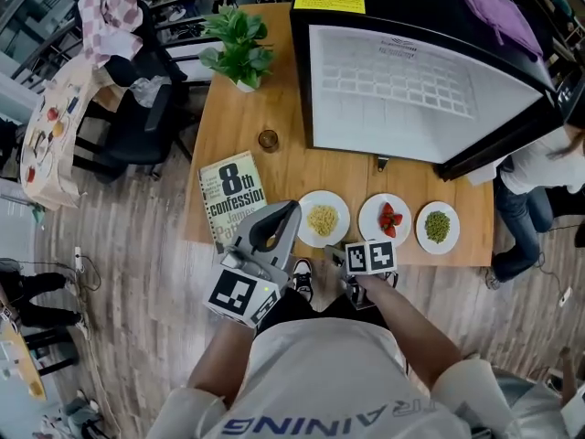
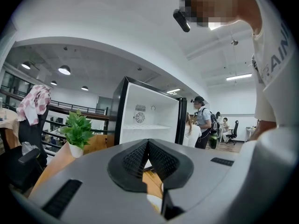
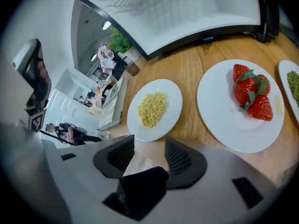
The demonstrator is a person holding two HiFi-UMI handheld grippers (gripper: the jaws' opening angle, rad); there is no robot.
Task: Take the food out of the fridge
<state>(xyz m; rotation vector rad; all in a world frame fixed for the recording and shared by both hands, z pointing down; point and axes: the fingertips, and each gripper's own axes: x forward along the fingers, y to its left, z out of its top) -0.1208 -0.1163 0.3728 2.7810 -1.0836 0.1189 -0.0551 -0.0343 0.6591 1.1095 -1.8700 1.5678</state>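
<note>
I wear a white T-shirt (image 1: 320,373) with grey letters. My left claw (image 2: 148,146) and right claw (image 3: 148,148) are smooth grey with black bumpy pads (image 3: 178,157). Each carries a cube (image 1: 239,295) with black-and-white squares.

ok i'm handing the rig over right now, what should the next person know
Left gripper: shut, empty.
Right gripper: open, empty, pointing down at the plates.
On the table, in a row before the open fridge: noodle plate, strawberry plate, pea plate.
Done: the food looks to be out; what shows of the fridge's inside is bare.
Left: probably just check inside and close it.
</note>
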